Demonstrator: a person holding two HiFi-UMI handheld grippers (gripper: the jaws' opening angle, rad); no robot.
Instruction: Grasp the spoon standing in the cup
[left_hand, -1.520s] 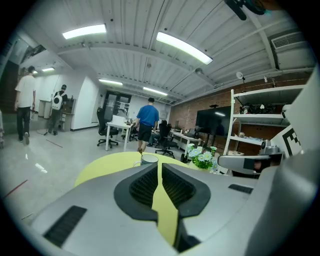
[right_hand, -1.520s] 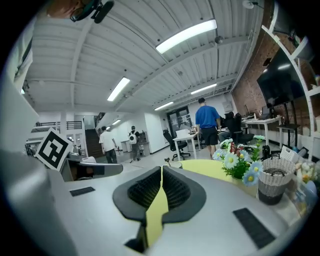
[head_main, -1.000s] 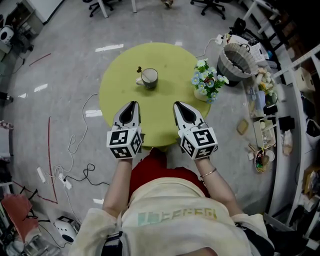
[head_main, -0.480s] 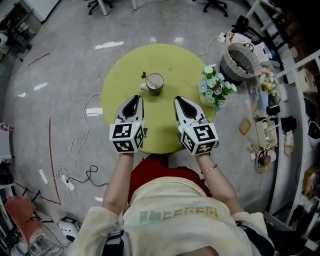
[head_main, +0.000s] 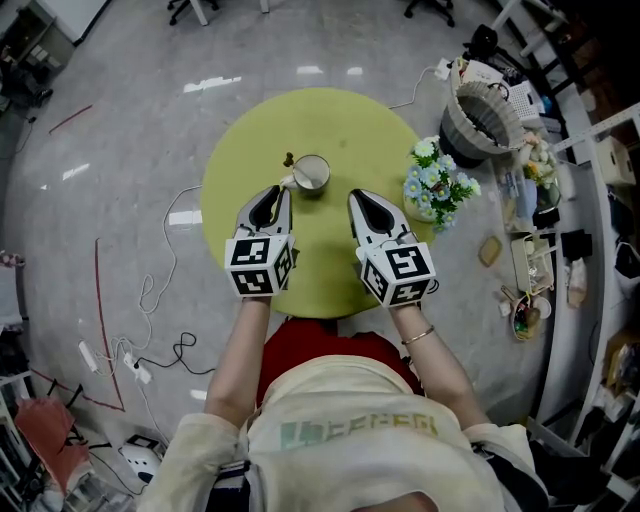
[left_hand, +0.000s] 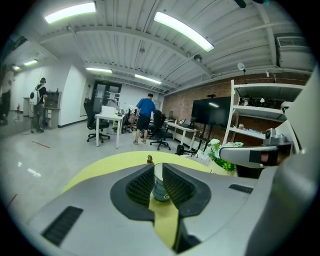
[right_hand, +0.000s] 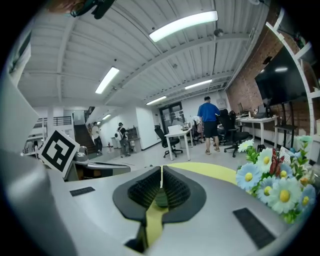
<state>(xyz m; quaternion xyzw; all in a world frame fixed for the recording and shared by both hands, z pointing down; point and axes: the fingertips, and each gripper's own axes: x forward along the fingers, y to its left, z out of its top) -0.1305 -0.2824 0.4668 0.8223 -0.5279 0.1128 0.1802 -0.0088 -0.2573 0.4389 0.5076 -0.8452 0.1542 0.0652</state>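
A: Spoon (head_main: 289, 160)?
B: Upright in cup (head_main: 311, 173), upper centre of frame, just beyond left tool (head_main: 281, 192); jaws slightly apart, empty.
A: Right tool (head_main: 357, 197)?
B: Jaws together, lower right of cup.

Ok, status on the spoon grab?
Left gripper open, just short of cup. Right gripper shut, empty. Spoon standing in cup, untouched. Nothing in the way.
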